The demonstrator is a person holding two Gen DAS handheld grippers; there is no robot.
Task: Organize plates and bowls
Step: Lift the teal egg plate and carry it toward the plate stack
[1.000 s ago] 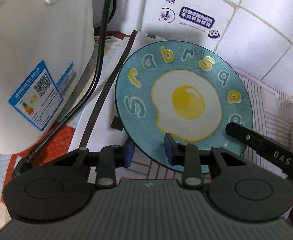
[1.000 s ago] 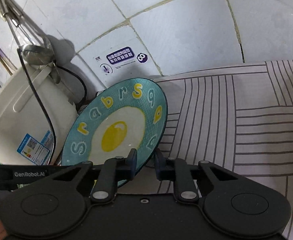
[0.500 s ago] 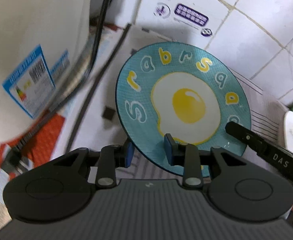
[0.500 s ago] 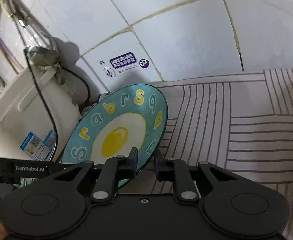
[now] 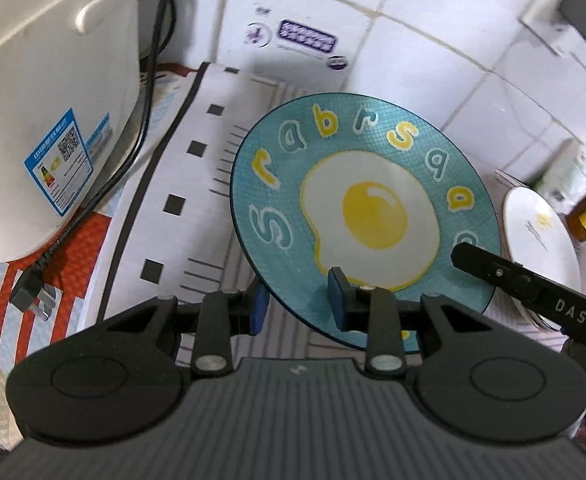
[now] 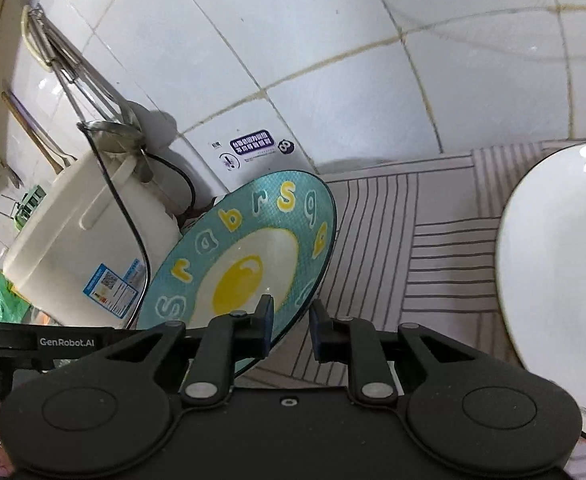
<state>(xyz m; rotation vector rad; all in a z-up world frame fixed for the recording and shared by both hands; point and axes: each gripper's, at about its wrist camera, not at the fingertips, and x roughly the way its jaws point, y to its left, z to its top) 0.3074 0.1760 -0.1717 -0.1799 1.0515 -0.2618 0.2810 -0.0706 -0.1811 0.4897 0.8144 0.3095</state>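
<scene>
The left tool (image 5: pixel 296 306) and the right tool (image 6: pixel 289 323) each stay closed on the near rim of the teal fried-egg plate (image 5: pixel 367 216), now carried clear of the rice cooker (image 5: pixel 49 92) at nine o'clock. A white plate (image 6: pixel 557 280) has come into view at three o'clock above the striped mat (image 6: pixel 409 248), probably the stacking spot.

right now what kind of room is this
Most likely a home kitchen counter. A white rice cooker stands against a tiled wall, ladles hang on that wall, and both grippers hold a teal fried-egg plate over a striped mat.
</scene>
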